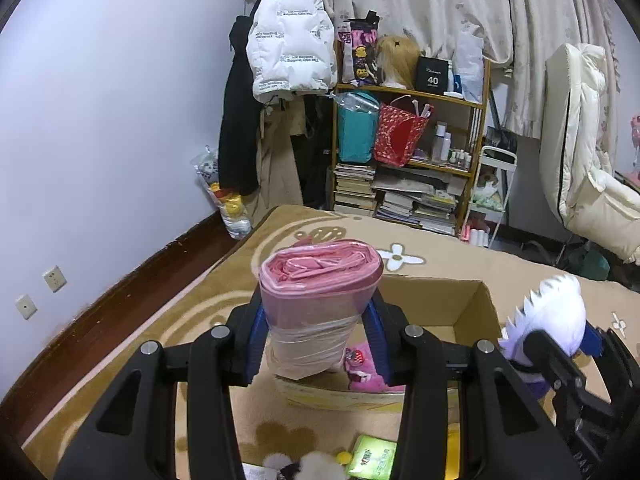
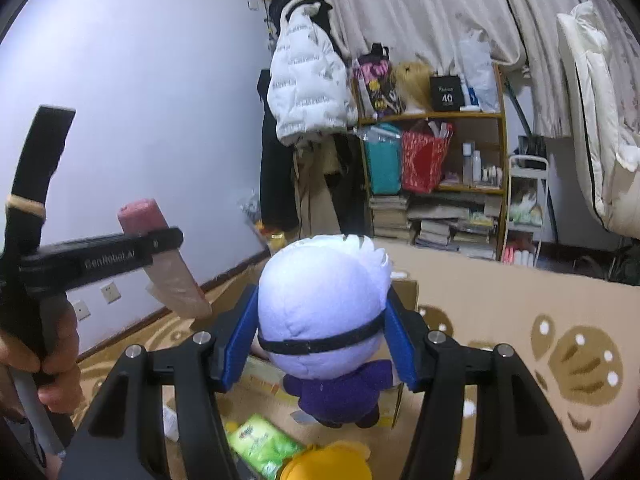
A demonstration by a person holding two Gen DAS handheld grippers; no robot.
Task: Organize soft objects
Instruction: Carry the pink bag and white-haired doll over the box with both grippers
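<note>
My left gripper [image 1: 318,344] is shut on a pink roll of plastic bags [image 1: 318,300] and holds it upright over the near left corner of an open cardboard box [image 1: 476,308]. A pink plush [image 1: 366,368] lies in the box. My right gripper [image 2: 320,340] is shut on a white-haired plush doll [image 2: 320,312] in purple clothes, above the box [image 2: 406,292]. The doll also shows at the right of the left wrist view [image 1: 548,316]. The left gripper with the roll [image 2: 160,256] shows at the left of the right wrist view.
The box sits on a tan patterned blanket [image 1: 440,252]. A green tissue pack [image 2: 264,444], a yellow plush [image 2: 328,462] and a fluffy white plush [image 1: 304,464] lie near me. A loaded shelf [image 1: 412,152], hanging coats [image 1: 288,40] and a white chair [image 1: 584,152] stand behind.
</note>
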